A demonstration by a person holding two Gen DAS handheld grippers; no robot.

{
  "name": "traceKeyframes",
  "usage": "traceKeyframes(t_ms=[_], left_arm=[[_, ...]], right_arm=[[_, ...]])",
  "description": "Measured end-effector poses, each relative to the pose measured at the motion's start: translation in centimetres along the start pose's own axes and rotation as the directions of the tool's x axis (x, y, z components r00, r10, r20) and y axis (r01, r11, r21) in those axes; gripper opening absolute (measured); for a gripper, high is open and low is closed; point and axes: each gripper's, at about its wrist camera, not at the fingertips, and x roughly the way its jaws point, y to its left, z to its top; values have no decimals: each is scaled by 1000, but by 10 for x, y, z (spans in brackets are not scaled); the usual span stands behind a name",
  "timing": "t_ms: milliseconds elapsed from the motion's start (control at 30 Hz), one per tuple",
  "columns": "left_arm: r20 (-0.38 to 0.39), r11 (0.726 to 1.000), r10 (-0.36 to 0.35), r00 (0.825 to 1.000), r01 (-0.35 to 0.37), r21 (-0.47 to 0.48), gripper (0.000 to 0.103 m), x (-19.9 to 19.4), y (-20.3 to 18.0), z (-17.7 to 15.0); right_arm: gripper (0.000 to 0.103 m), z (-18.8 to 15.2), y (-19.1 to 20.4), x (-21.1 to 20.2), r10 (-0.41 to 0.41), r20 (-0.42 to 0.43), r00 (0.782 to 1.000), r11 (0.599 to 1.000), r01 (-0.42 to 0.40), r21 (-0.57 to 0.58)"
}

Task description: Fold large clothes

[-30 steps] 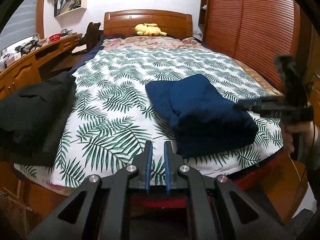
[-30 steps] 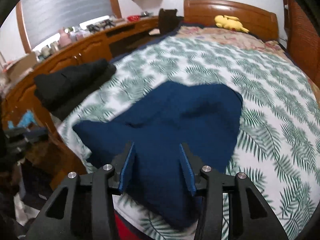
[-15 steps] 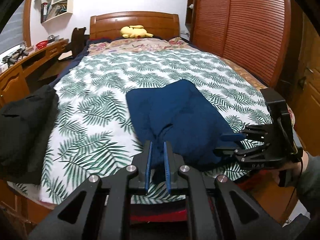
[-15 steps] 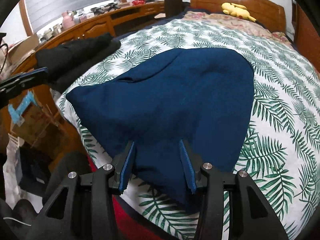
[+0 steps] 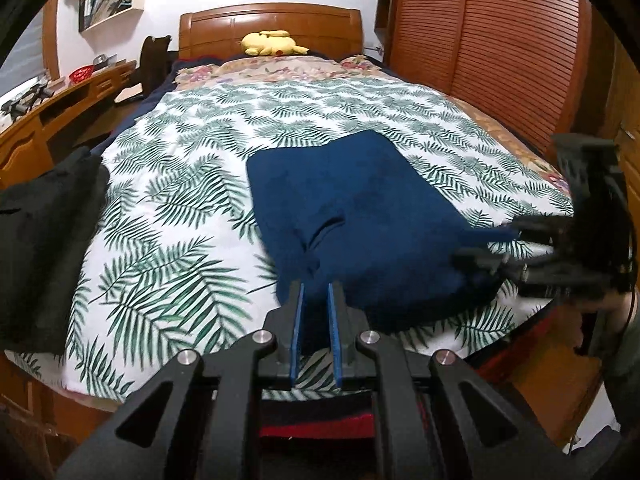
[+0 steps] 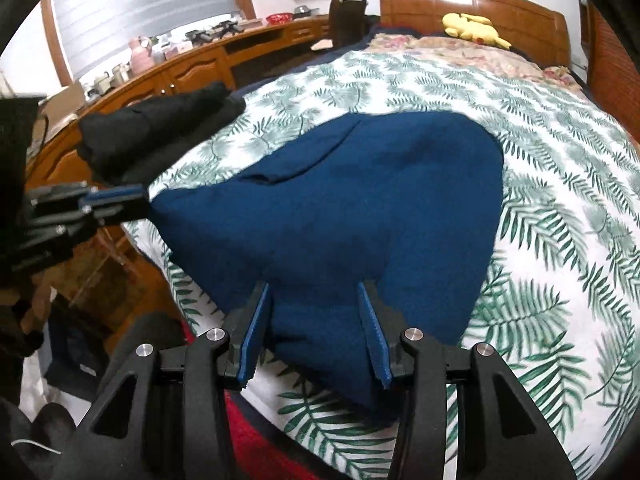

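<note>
Overall scene: a bedroom, seen from 2 gripper cameras at the foot of a bed.
Landmark: a wooden bed with a white quilt printed in green palm leaves (image 5: 168, 208) (image 6: 560, 184).
Task item: a folded dark navy blue fleece garment (image 5: 360, 216) (image 6: 340, 208) lies flat on the quilt near the foot edge of the bed, nearer the wardrobe side.
Left gripper (image 5: 316, 308) (image 6: 116, 202): black frame, blue pads; the jaws stand almost together, pinching the garment's near corner at the bed's foot edge.
Right gripper (image 6: 316, 320) (image 5: 486, 248): jaws partly spread, the garment's other near corner lying between them; whether the pads press the cloth I cannot tell.
Person: part of a hand (image 5: 616, 304) behind the right gripper, blurred.
Other cloth: a black bundle of clothing (image 5: 40, 248) (image 6: 160, 128) rests on the bed's desk-side edge, well apart from the navy garment.
Head of bed: a yellow plush toy (image 5: 272, 42) (image 6: 474, 28) lies against the wooden headboard (image 5: 272, 20).
Beside bed: a slatted wooden wardrobe (image 5: 500, 48) on one side, a long wooden desk (image 6: 180, 76) on the other.
</note>
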Motion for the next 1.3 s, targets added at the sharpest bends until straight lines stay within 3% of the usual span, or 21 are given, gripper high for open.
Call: traceKeyframes(t_ms=[233,400,467,667,933,1300], left_arm=[[-26,1000,1,1000,-2,-15,9,0,13,-11],[-51,1000,-28,998,27,-15,9,8,14,-18],[-57,999,-39,998,37,-26,11,13,15,-20],[-77,995,-86,993,82,-55,17,25,15,-27],[-103,992,-114,988,108,-62,24,41,10,-27],[-110,993,-106,988,99,-65,28,56,5,-23]], right_arm=[[48,30,-51,10,-103,-3,995,995,103,4],[60,62,-91,33,-140,-3,990,990,140,-28],[68,71,-104,47,-178,-21,984,984,177,-35],[74,80,-142,93,-249,-121,961,968,251,6],[96,65,-176,123,-172,-154,973,970,194,148],[98,57,-175,118,-155,-92,984,970,169,175]])
